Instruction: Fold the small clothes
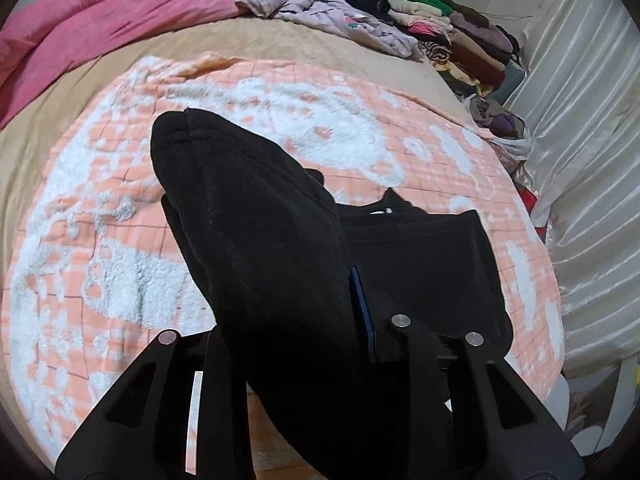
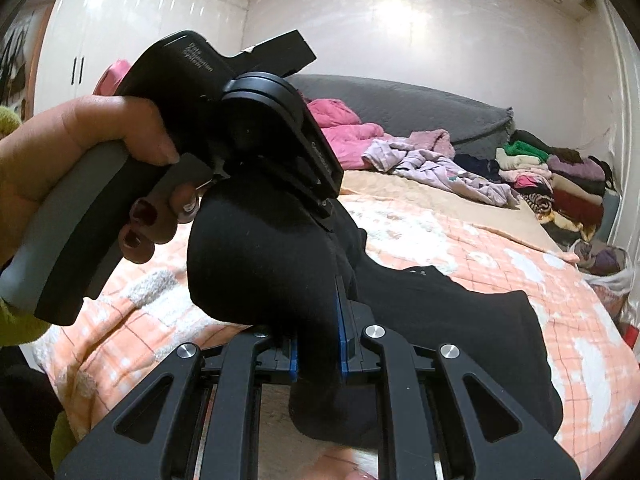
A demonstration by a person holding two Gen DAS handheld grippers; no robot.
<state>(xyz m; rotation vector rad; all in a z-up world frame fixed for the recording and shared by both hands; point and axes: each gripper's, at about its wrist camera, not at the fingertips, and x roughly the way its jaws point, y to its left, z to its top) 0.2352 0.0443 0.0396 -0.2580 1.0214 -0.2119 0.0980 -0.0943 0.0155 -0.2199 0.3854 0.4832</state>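
My right gripper (image 2: 318,354) and left gripper (image 1: 356,320) each pinch the soft black garment (image 1: 260,248) above the fleecy peach-checked blanket (image 1: 120,280).

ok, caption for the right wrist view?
Right gripper and left gripper both pinch a black garment above the blanket.

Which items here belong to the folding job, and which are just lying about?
In the job:
- black garment, pinched by both claws
- left claw
- right claw
- fleece blanket, the folding surface

Lying about:
- pink duvet
- lilac clothes
- clothes stack
- curtain
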